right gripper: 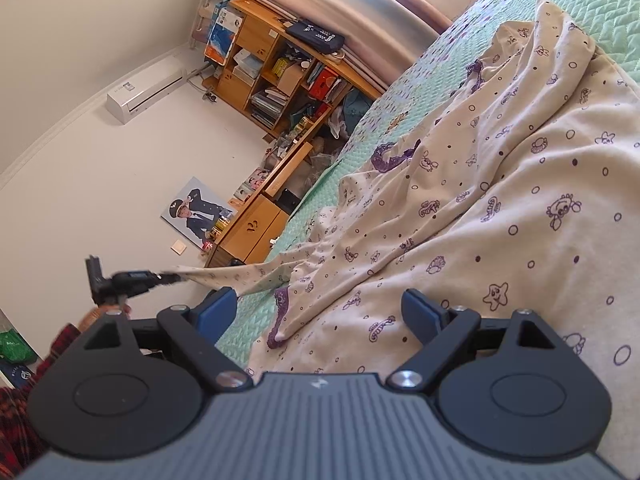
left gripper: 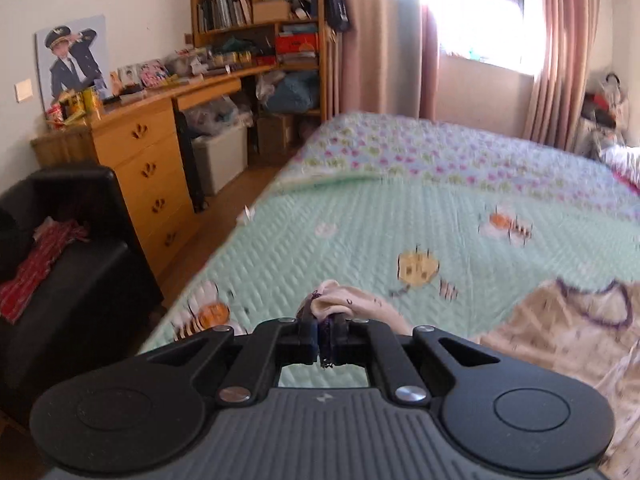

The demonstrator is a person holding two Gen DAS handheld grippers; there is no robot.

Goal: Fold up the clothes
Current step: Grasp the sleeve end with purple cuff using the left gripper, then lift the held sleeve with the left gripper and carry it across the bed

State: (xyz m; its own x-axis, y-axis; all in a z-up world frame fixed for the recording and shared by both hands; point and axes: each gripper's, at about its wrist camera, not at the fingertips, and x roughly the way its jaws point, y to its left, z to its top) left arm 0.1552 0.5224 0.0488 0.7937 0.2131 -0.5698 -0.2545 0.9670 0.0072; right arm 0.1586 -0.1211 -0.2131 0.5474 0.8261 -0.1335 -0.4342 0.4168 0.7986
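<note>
Cream cotton, bunched tight between the fingers of the left gripper [left gripper: 325, 330] — it's clamped on a purple-trimmed sleeve end of the garment [right gripper: 500, 200], lifted clear of the bed [left gripper: 360, 232]. From there the sleeve stretches taut, almost level, back to the body of the garment, which lies crumpled lengthwise along the green quilted bed. Right gripper [right gripper: 324, 312] stands wide, blue pads either side of the near hem, gripping nothing.
</note>
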